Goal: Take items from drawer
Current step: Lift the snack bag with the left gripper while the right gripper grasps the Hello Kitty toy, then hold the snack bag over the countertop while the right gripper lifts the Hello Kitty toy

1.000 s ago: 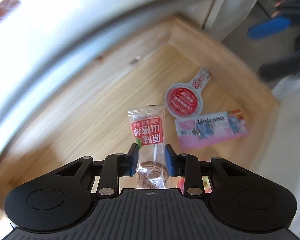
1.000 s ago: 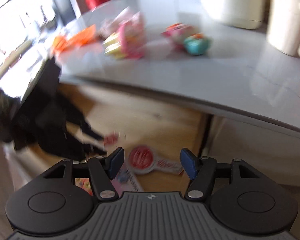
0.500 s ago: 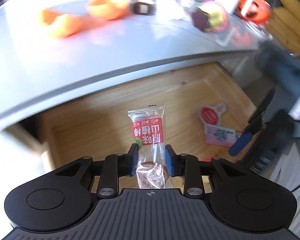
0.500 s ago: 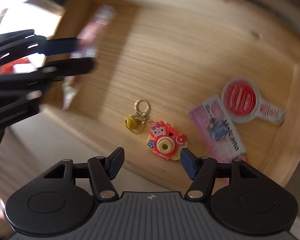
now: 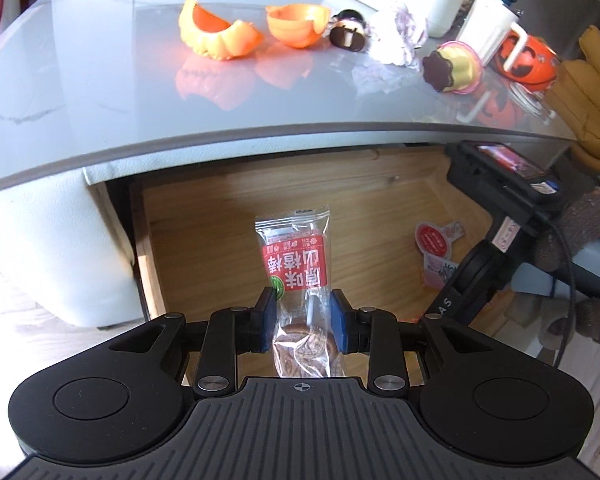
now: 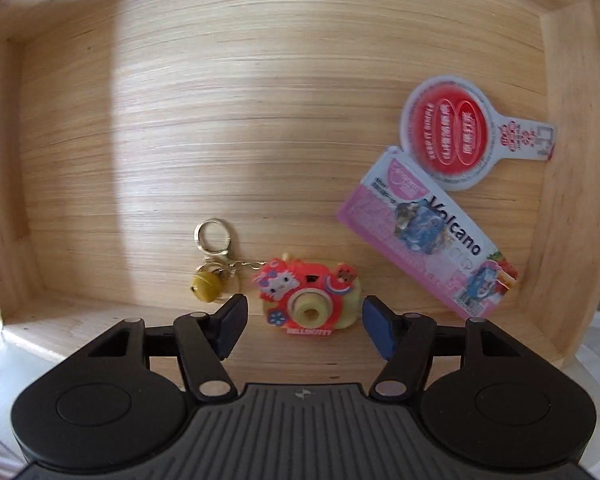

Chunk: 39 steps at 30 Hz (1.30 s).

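My left gripper [image 5: 303, 322] is shut on a clear snack packet with a red label [image 5: 296, 264], held in the air over the open wooden drawer [image 5: 204, 216]. My right gripper [image 6: 303, 328] points down into the drawer [image 6: 140, 120], open, its fingers either side of a red camera-shaped keychain [image 6: 310, 300] without touching it. The keychain's ring and yellow bell [image 6: 210, 268] lie to its left. A pink Volcano packet [image 6: 424, 232] and a round red-and-white tag [image 6: 452, 136] lie at the drawer's right. The left wrist view shows the right gripper's body [image 5: 496, 224] at the drawer's right side.
On the grey countertop [image 5: 100, 80] above the drawer lie orange peel-shaped shells [image 5: 220, 36], a small pudding toy [image 5: 454, 66], a white mug [image 5: 488, 28] and an orange pumpkin container [image 5: 534, 60]. A yellow padded thing [image 5: 596, 92] sits at the far right.
The left gripper has drawn back and up from the drawer with the packet, so the countertop now shows. The right gripper has swung down from the countertop into the drawer over the keychain.
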{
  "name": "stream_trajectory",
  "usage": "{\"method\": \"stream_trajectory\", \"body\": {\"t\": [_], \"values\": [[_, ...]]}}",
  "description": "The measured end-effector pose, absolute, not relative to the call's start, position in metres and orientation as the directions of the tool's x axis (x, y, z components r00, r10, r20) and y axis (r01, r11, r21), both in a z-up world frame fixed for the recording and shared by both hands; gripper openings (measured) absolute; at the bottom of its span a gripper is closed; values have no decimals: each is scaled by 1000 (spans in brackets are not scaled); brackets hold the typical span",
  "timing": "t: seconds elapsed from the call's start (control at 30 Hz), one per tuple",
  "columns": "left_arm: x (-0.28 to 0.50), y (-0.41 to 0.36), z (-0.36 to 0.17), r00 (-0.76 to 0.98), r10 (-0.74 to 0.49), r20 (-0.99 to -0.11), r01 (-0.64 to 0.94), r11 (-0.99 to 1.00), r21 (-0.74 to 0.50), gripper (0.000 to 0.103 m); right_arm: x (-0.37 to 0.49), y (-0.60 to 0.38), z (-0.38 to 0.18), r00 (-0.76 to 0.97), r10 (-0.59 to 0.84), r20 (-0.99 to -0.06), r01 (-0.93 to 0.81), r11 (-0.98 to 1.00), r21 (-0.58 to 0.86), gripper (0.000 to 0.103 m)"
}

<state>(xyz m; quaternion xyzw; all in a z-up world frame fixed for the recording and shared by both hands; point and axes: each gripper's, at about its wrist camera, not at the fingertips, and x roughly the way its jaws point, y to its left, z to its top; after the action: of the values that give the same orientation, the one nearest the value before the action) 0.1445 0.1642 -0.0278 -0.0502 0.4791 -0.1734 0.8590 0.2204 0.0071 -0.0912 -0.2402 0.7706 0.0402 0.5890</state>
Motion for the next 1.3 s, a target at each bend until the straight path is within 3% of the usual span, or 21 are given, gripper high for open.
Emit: {"method": "stream_trajectory", "body": {"t": [0.13,0.23,0.4,0.63,0.77,0.83,0.87,1.0,1.1,1.2,1.3], "values": [[147,161,-33,482,-323,-815,245,942,-229,32,223,4,-98,-249,-316,-916,-409,891,-196,63],[146,172,-33,491,-310,-814,207,949,-237,32,230,6,-97,-259,-300,-918,-407,896,-178,54],[141,183,-33,504,-307,-807,173,952,-254,32,209,9,-58,-57,-209,-976,-506,849,-152,54],[136,145,-17,466,-337,-818,267,935,-234,32,192,-18,-9,66,-16,-998,-572,819,-51,53],[125,133,12,502,-350,-791,263,933,-246,32,187,-30,48,143,120,-982,-635,772,2,52],[120,136,47,576,-359,-735,261,932,-251,32,178,-29,85,192,215,-958,-657,753,37,43],[119,139,70,626,-358,-693,258,933,-250,32,170,-31,107,232,269,-935,-675,737,45,4],[124,144,145,786,-311,-535,235,950,-207,32,165,-43,200,370,470,-801,-726,684,66,2],[133,140,163,823,-279,-494,206,958,-197,32,172,-52,237,410,536,-738,-728,679,89,2],[138,134,149,800,-297,-521,221,954,-203,32,183,-55,213,340,541,-769,-721,675,157,2],[144,134,114,736,-323,-595,226,946,-234,32,179,-48,163,286,456,-843,-725,678,121,3]]}}
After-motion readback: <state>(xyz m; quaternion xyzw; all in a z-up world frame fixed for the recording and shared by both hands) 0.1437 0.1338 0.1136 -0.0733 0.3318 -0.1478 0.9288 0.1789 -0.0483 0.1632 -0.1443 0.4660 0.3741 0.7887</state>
